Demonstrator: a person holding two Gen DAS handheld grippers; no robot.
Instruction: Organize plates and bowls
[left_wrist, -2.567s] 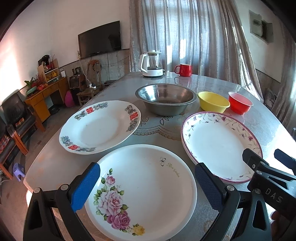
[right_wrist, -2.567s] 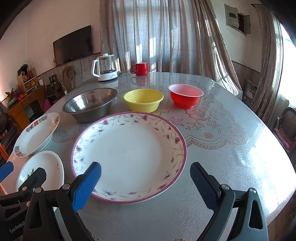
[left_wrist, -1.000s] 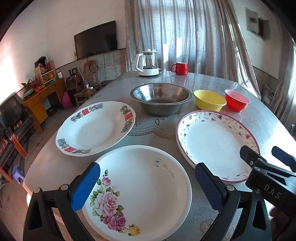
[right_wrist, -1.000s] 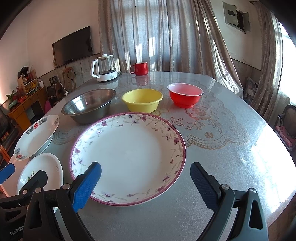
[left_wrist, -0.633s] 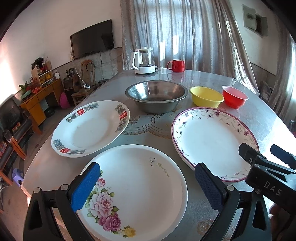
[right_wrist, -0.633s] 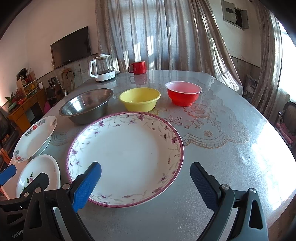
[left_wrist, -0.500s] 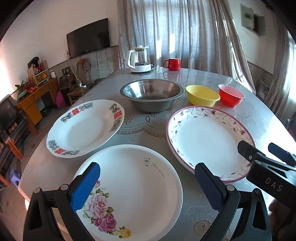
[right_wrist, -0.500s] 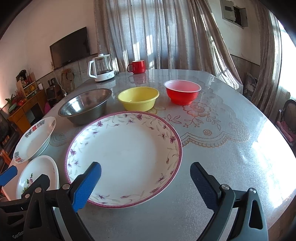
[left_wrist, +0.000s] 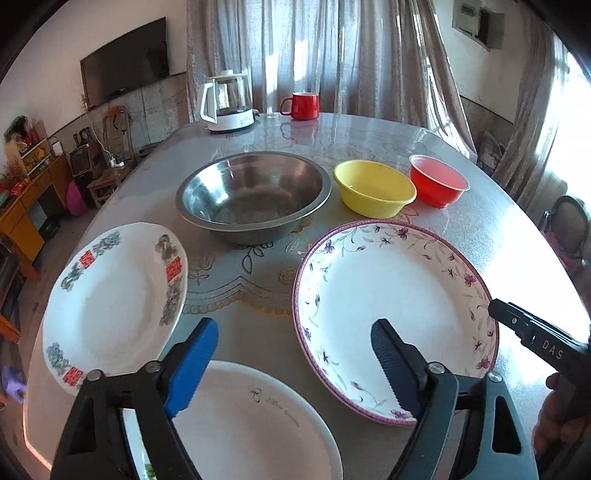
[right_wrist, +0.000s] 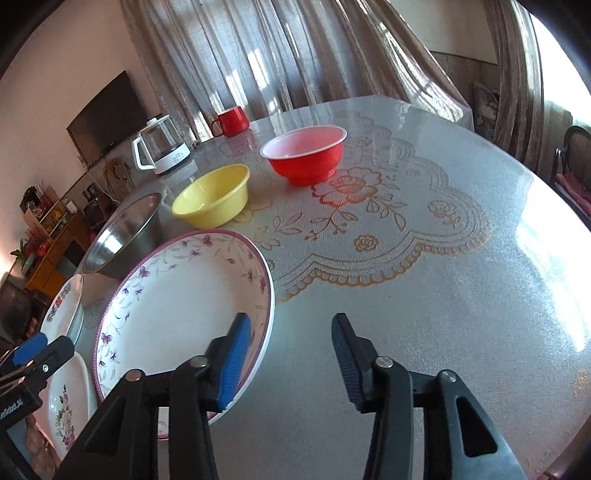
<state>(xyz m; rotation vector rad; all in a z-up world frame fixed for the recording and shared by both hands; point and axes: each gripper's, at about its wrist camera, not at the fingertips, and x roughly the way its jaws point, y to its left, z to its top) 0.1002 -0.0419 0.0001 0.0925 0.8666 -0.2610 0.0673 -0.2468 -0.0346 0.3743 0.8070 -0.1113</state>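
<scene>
Three plates lie near me: a rose-print plate (left_wrist: 251, 424) closest, a plate with red characters (left_wrist: 110, 299) at the left, and a large purple-rimmed plate (left_wrist: 391, 306) at the right. Behind them stand a steel bowl (left_wrist: 255, 195), a yellow bowl (left_wrist: 373, 192) and a red bowl (left_wrist: 437, 181). My left gripper (left_wrist: 295, 365) is open above the rose plate's far edge. My right gripper (right_wrist: 291, 354) is open and empty at the right edge of the purple-rimmed plate (right_wrist: 177, 302), its left finger over the rim. The yellow bowl (right_wrist: 212, 195) and the red bowl (right_wrist: 304, 153) lie beyond.
A glass kettle (left_wrist: 227, 101) and a red mug (left_wrist: 301, 106) stand at the far side of the round table (right_wrist: 424, 258). Curtains hang behind. A chair (right_wrist: 570, 166) stands at the right, cabinets and a TV at the left.
Both grippers have narrowed their jaws but stay open. The right gripper has swung right to the purple-rimmed plate's right edge. The left gripper has moved forward over the rose plate.
</scene>
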